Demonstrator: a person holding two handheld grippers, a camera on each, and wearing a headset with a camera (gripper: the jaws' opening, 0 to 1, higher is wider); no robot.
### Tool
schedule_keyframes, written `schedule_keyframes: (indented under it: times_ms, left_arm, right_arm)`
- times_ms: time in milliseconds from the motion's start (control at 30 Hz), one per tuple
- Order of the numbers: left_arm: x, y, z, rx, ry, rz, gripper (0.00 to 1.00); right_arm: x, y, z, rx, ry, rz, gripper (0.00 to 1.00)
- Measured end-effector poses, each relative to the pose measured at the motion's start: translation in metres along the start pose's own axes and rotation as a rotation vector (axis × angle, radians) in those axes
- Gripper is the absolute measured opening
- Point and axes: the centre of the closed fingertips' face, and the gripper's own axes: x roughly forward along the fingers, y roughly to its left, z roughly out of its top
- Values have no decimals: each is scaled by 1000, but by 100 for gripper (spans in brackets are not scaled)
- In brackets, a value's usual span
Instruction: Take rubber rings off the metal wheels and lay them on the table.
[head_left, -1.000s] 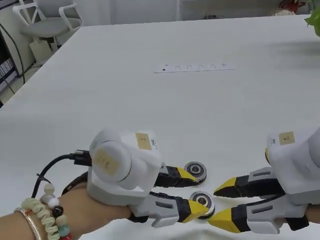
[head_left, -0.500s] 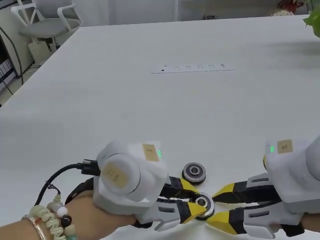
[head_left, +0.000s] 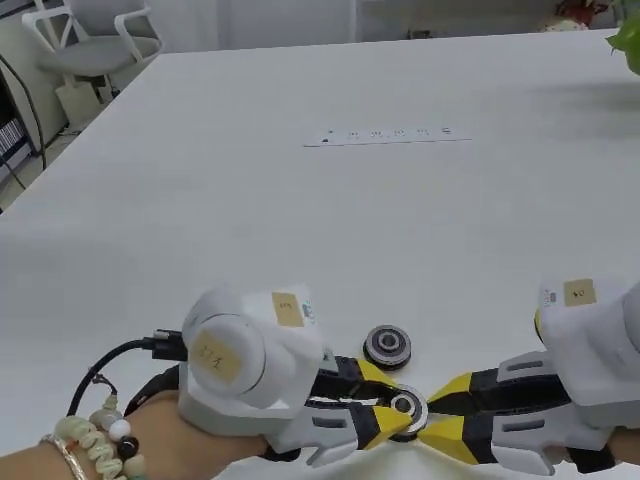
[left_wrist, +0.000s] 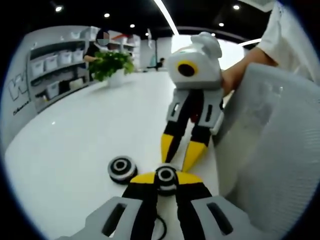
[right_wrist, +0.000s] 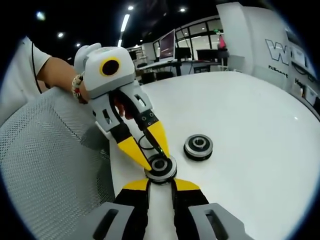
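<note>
Wheel (head_left: 404, 405) between tip-to-tip left gripper (head_left: 390, 400), right gripper (head_left: 427, 412)

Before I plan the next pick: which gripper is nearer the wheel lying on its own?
Left. The left gripper has one jaw beside the loose wheel; the right gripper sits beyond the other wheel.

Head view: bright, even illumination. The white surface (head_left: 300, 220) is close to overexposed, and a faint, soft shadow lies beside the metal wheel (head_left: 388, 344).

Gripper views: strong fisheye curvature toward the edges. Overhead spotlights (right_wrist: 131, 7) and a light strip (left_wrist: 164, 15) are the light sources, clipped to white. Background detail is soft, and the surface shows mild glare.
</note>
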Motion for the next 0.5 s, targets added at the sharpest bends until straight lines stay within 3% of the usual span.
schedule_keyframes:
  times_ms: [100,367,500]
  left_arm:
    - [1,0,0,-2,-2,2,14]
    - [1,0,1,-4,-6,0,14]
    - [2,0,1,-3,-5,0,14]
  right_arm:
    - [4,-1,1,-53,6,-8,23]
    - [0,0,1,-76,14,-12,18]
    - [-1,1,0,-122,29,-24,14]
